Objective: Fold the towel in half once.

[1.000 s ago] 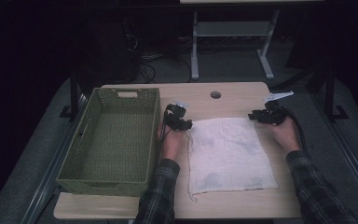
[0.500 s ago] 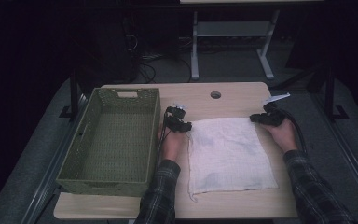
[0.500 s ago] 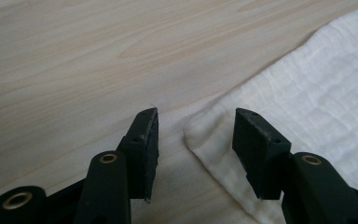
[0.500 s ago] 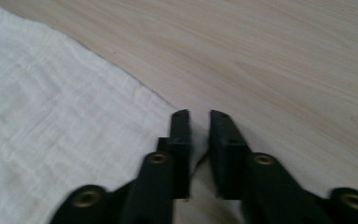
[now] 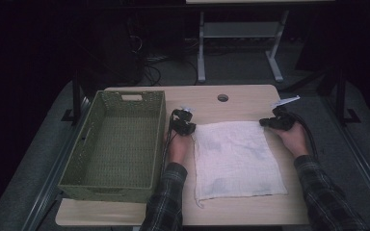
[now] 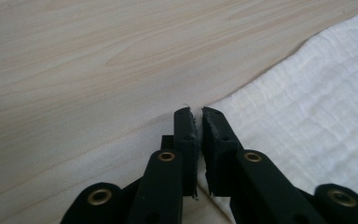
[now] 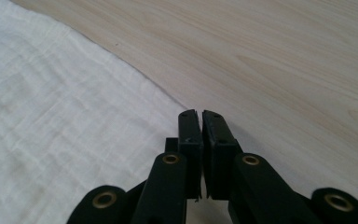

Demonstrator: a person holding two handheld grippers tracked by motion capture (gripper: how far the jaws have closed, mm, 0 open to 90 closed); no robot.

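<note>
A green woven basket [image 5: 118, 144] sits on the left half of the table [image 5: 241, 101], its long side running from the near edge toward the far edge, with a handle slot in its far wall. It looks empty. The tabletop is light wood, and a round hole [image 5: 222, 97] lies near the middle of its far edge. A white slip [image 5: 285, 101] lies at the far right corner. Behind the table, on the dark floor, stands a grey frame [image 5: 241, 38] with two legs, and cables [image 5: 149, 72] trail beside it.

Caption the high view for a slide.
Both grippers, left and right, pinch the far corners of a white cloth beside a green basket.
</note>
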